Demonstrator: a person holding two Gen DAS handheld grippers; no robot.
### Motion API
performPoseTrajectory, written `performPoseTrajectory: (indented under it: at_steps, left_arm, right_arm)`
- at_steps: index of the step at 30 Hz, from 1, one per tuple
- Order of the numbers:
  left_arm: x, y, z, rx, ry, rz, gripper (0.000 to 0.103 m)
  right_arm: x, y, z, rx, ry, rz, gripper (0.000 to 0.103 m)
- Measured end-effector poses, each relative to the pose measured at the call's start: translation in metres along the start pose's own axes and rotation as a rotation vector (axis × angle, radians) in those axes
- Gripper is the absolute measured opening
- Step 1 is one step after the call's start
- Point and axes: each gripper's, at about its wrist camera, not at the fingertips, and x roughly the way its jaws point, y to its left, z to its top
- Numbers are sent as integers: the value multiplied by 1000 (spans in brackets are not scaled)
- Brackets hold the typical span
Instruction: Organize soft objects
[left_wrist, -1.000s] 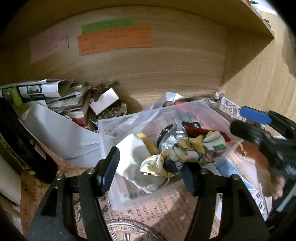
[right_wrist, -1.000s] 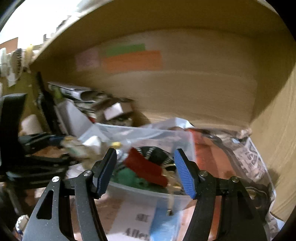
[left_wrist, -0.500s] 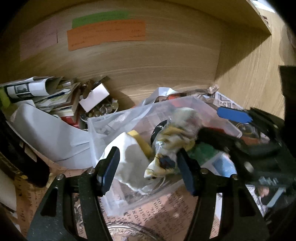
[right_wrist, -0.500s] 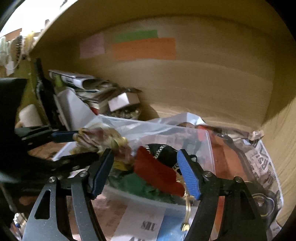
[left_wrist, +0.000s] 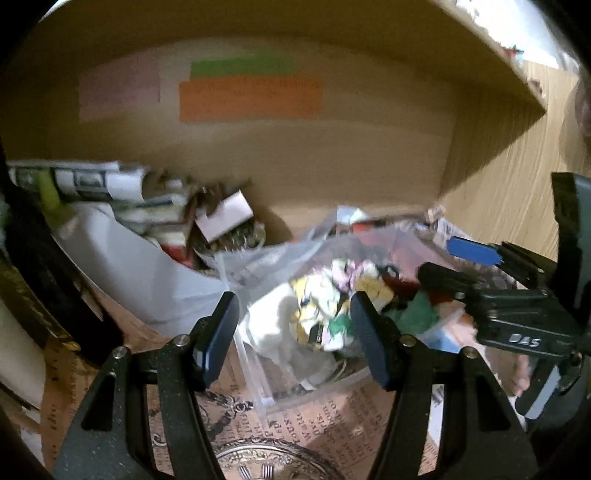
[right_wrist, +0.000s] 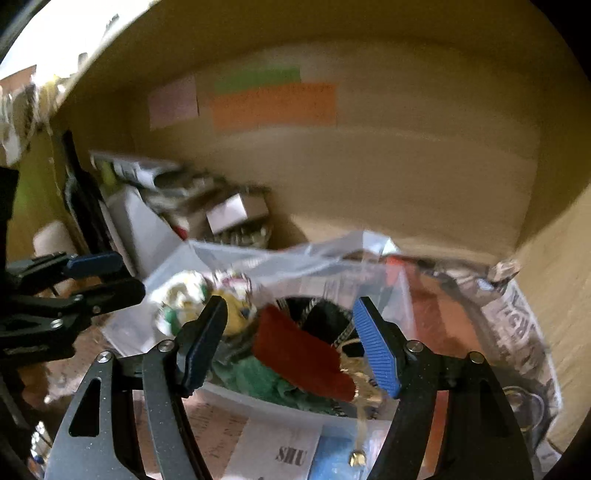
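Here is the risk: the clear plastic bin (right_wrist: 258, 402) is crammed, and the crumpled yellow-and-white cloth (left_wrist: 325, 306) sits high on the heap near the bin's left end, so a careless pull could drag neighbours over the low rim onto the newspaper-lined surface (left_wrist: 332, 417). The gold chain (right_wrist: 360, 410) already dangles over the front wall in the right wrist view, and to my eye it could snag a blue pad and tip the light bin. The loose plastic bag (right_wrist: 332, 254) draped over the bin's back edge could also catch. Blur in both views says things are moving, which makes a clean grasp harder. Now the pose: the left gripper (left_wrist: 291, 328) points down into the bin from the front, jaws wide open and holding nothing, with the cloth lying beyond them. The right gripper (right_wrist: 288, 343) reaches in from the other end, jaws also spread wide and empty, framing the red cloth (right_wrist: 299, 358), the green cloth (right_wrist: 258, 380) and a black item (right_wrist: 325, 314) behind them. The 2 tools sit near each other over 1 bin, so a clash looks possible.
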Motion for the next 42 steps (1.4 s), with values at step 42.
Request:
performPoseTrajectory:
  at_steps: [42]
  left_arm:
    - [-150, -49, 6, 21, -400, 51, 103]
  right_arm:
    - [-162, 26, 7, 6, -391, -17, 103]
